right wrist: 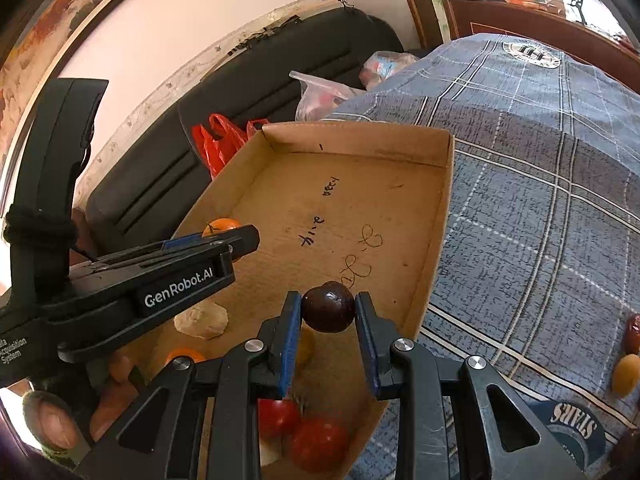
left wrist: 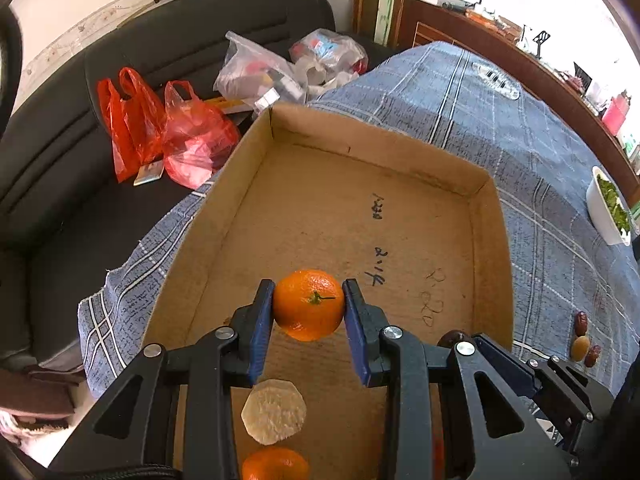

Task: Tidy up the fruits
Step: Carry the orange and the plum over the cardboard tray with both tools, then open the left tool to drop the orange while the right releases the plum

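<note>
Two oranges (left wrist: 308, 304) (left wrist: 275, 463), two tomatoes (right wrist: 278, 416) (right wrist: 318, 444), one dark plum (right wrist: 329, 307), one cardboard tray (left wrist: 420, 152), two red bags (left wrist: 128, 120) (left wrist: 196, 140), two dates (left wrist: 581, 323) (left wrist: 592, 355).

A plaid-covered table (left wrist: 540, 168) bears a cardboard tray (left wrist: 494, 248), perhaps dates (left wrist: 581, 322).

Your cardboard tray (left wrist: 248, 184) sits on the tablecloth (left wrist: 540, 160), with the sofa (left wrist: 72, 152) and its bags (left wrist: 160, 128) behind and to the left. Two tomatoes (right wrist: 304, 432) lie in the tray's near corner, and the small fruits (left wrist: 582, 340) rest on the cloth to its right.
</note>
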A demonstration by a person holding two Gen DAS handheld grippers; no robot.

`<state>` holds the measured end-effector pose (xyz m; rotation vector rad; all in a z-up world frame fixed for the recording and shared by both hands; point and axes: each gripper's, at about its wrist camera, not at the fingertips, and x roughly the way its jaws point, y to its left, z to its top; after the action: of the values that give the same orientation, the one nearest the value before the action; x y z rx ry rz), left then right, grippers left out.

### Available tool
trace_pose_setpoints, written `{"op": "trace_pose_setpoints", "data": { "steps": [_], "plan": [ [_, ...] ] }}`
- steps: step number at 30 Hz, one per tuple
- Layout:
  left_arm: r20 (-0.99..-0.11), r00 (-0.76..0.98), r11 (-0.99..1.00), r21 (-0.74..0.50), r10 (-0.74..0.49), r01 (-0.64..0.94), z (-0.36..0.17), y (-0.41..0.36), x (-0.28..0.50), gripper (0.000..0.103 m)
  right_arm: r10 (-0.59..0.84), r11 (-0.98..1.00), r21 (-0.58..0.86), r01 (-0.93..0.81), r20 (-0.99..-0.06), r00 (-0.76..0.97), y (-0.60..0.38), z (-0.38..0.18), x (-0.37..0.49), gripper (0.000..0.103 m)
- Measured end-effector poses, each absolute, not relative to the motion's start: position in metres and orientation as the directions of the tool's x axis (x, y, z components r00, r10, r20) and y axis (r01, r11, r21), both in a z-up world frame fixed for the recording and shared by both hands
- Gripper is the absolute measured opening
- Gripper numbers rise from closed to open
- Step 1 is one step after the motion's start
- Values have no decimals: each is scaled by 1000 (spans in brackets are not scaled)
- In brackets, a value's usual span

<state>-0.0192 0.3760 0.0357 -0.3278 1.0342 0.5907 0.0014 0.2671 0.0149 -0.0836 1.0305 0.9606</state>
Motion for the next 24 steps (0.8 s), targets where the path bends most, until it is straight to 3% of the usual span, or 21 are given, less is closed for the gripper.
{"op": "trace_pose_setpoints", "data": {
  "steps": [11,14,20,24],
  "plan": [
    [-911,317,795,19,263,-606,26,378,-18,32,613,599,333,-729,-776,149,279,7,-1,30],
    [-910,322,791,11,261,-612,31,375,-24,32,618,603,340,-722,-771,153,272,11,-2,38],
    [-873,379,783,6,307,-622,53,358,-42,34,650,597,363,-716,-742,166,248,30,-10,41],
    [-845,419,796,14,333,-605,69,339,-51,41,672,595,377,-710,-718,182,225,44,-18,41]
  ]
}}
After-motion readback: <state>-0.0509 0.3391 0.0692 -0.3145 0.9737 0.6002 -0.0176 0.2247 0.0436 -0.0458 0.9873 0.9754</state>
